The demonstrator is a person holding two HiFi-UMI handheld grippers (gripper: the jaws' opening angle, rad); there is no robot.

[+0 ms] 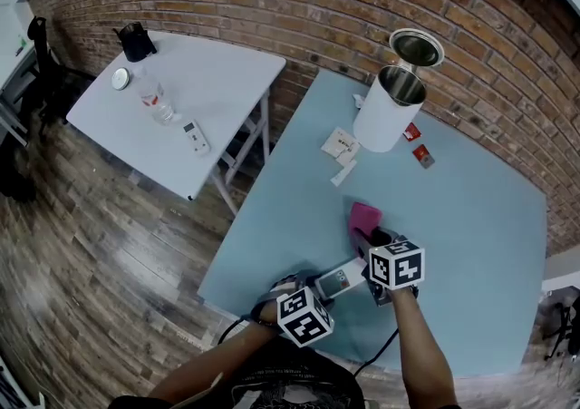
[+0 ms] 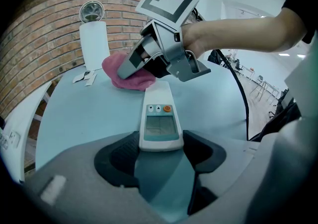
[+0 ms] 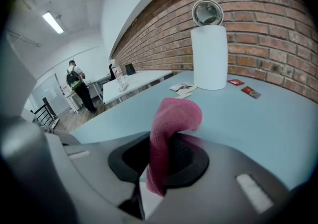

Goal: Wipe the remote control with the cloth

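**Cloth and remote held at the surface's near edge**

The left hand-held gripper [image 2: 159, 154] clamps the remote control [image 2: 159, 121] by its end, close to the near edge of the surface [image 1: 471, 244]. The right hand-held gripper [image 3: 161, 156] pinches the pink cloth [image 3: 171, 118] at the remote's far end. Bare surface lies open to the right.

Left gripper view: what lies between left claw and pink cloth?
The white plastic remote control, spanning left claw to pink fabric cloth; left gripper view.

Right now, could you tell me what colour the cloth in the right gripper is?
The cloth is pink, clearest in the right gripper view.
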